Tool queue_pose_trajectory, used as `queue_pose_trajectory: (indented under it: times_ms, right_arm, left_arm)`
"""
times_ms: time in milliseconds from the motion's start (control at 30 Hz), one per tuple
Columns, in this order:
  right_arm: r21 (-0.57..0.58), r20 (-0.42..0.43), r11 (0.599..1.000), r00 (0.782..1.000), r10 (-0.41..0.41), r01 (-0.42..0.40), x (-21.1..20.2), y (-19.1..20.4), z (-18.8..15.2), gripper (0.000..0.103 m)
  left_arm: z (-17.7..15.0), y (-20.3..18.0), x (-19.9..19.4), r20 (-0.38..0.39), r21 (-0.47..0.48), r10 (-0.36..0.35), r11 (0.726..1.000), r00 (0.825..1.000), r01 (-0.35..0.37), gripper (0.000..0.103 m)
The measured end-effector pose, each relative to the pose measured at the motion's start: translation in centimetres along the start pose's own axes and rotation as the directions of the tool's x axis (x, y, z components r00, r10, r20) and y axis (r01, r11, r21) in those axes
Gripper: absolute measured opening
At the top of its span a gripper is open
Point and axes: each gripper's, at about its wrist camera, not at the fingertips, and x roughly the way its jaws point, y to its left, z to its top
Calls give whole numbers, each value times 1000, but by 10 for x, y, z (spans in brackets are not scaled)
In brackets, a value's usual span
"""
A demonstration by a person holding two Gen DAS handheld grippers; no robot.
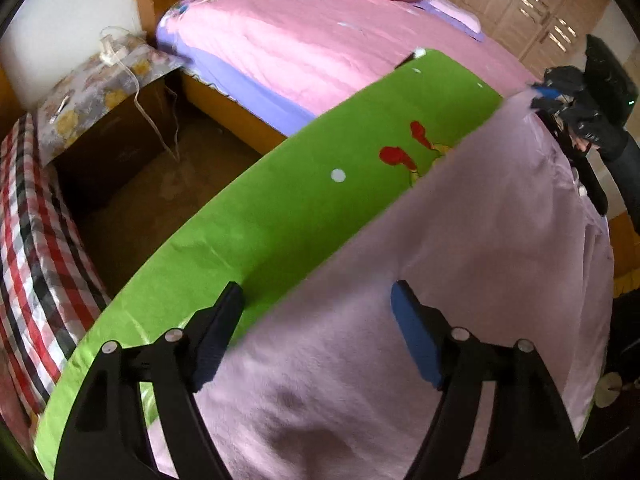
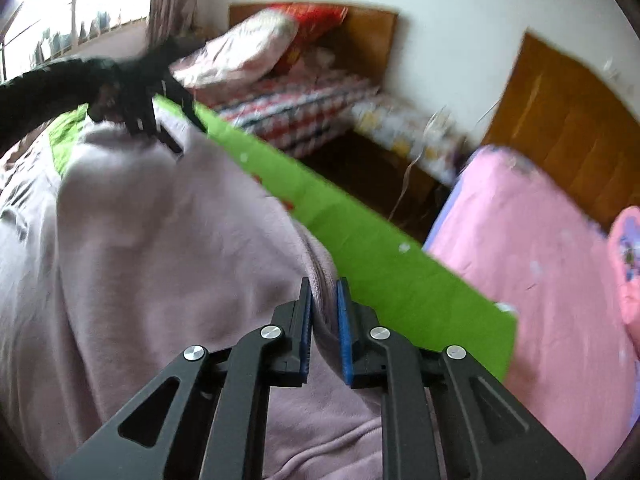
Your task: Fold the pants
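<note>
On the green cloth (image 1: pixel 280 216), seen through the left wrist camera, the pale pink pants (image 1: pixel 400 340) lie spread flat, their long axis running from the near edge away toward the far right of the picture. The left gripper (image 1: pixel 316 320) hangs above the near end with its jaws set wide, one finger over the green cloth and the other over the fabric; nothing is pressed between them, so it is released. At the far end of the pants the right gripper (image 1: pixel 560 108) meets the fabric, a gloved hand (image 1: pixel 596 128) behind it. From the right wrist camera, the right gripper (image 2: pixel 325 320) is clenched on a raised ridge of the pants (image 2: pixel 160 260), the cloth pinched up between the blue pads (image 2: pixel 345 336). The left gripper (image 2: pixel 160 132) shows at the opposite end, blurred. A pink bed (image 2: pixel 540 280) stands beyond the green cloth (image 2: pixel 380 264). Judgement: the right end is secured while the left is not; the fabric lies directly beneath the left jaws, so a downward close there appears the outstanding step before any fold along the length.
</note>
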Motion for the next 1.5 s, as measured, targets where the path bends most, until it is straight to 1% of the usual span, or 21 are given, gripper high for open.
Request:
queue_pose_trajectory:
  times_ms: [100,167,267,367,433,567,633,733,767,800,900,967,1000,1033,1100,1133,1167,1233,1300,1367,1500]
  right_arm:
    - [-5,40,999,998,-40,40,-18,15,-2,14]
    - [-6,38,998,998,-58,58,-22,21,-4,14]
    - [8,33,994,993,-110,110,-20,21,1,14]
    - [24,58,988,986,-157,155,-34,31,6,14]
    - [38,108,984,978,-177,174,-62,45,7,14]
    - [55,214,979,955,-203,196,-137,85,-13,14]
    - [62,238,978,949,-206,197,-168,108,-37,14]
    - [86,232,981,954,-191,175,-193,141,-79,14]
    - [94,225,981,956,-187,170,-196,150,-91,14]
    - [114,204,981,963,-176,155,-197,161,-112,14]
    - [189,110,976,985,-133,111,-182,177,-161,15]
    - [207,57,973,991,-117,103,-170,188,-185,21]
    - [222,37,970,993,-113,102,-164,190,-194,24]
    - [246,44,965,993,-107,93,-165,189,-199,26]
    - [347,94,937,994,-60,24,-177,185,-204,48]
    - [398,132,917,991,-34,-22,-183,180,-206,56]
    - [419,154,907,988,-29,-38,-188,180,-209,68]
    - [481,174,876,983,-59,-32,-193,179,-214,71]
    - [557,186,829,980,-73,-44,-193,182,-219,70]
    - [633,186,773,979,-87,-52,-193,181,-228,62]
    - [746,170,665,977,-128,-43,-197,171,-250,52]
  left_arm:
    - [2,-3,1,-8,7,-13,1000,1000,13,75]
    - [1,-6,-3,-4,-7,-53,999,999,53,21]
    - [-7,-31,-22,30,51,32,998,999,-34,9]
    - [-18,-65,-63,125,73,146,985,981,-156,9]
    - [-29,-100,-97,209,94,245,958,947,-269,9]
    - [-78,-206,-156,361,153,414,858,836,-490,9]
    - [-110,-258,-168,402,175,454,814,795,-554,9]
    - [-169,-335,-161,439,182,487,775,755,-605,9]
    - [-186,-354,-153,439,188,491,769,752,-611,9]
    - [-201,-371,-142,432,185,487,776,759,-603,9]
    - [-243,-403,-89,347,176,472,816,811,-550,12]
    - [-258,-402,-48,276,114,481,843,832,-525,14]
    - [-262,-396,-32,247,58,457,873,854,-484,16]
    - [-266,-394,-28,266,17,450,882,852,-471,16]
    - [-268,-390,-35,317,-86,397,917,862,-391,34]
    - [-271,-382,-43,350,-174,359,933,865,-316,61]
    - [-274,-376,-51,395,-245,335,936,855,-253,79]
    - [-281,-367,-66,500,-363,288,926,817,-104,84]
    - [-290,-365,-74,535,-427,282,904,796,-34,84]
    - [-295,-360,-78,548,-473,272,881,791,24,85]
    - [-306,-344,-82,538,-546,315,837,782,38,85]
